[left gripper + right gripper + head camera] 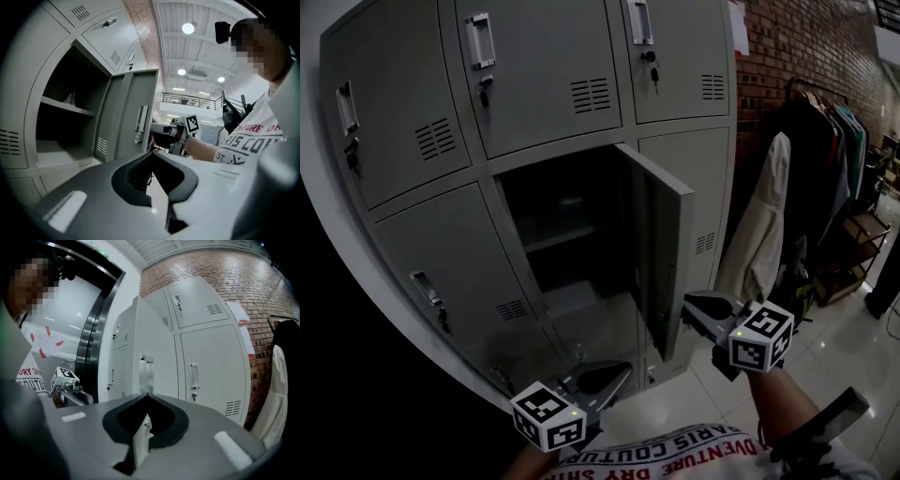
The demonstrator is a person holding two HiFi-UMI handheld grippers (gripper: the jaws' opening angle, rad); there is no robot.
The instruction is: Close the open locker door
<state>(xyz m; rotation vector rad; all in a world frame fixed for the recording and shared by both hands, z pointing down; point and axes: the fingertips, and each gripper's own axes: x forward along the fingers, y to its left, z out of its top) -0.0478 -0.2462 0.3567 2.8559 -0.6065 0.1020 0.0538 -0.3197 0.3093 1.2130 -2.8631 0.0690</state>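
Observation:
The grey locker's open door juts out toward me, hinged on the right of its dark compartment. My right gripper is shut and empty, with its tips right beside the door's free edge low down; I cannot tell whether they touch it. In the right gripper view the door's outer face and its handle lie just beyond the closed tips. My left gripper hangs lower, below the doorway, shut on nothing. Its view shows the door, the shelf inside and the right gripper.
Closed lockers surround the open one. A clothes rack with dark garments and a pale coat stands to the right, against a brick wall. Glossy floor lies below.

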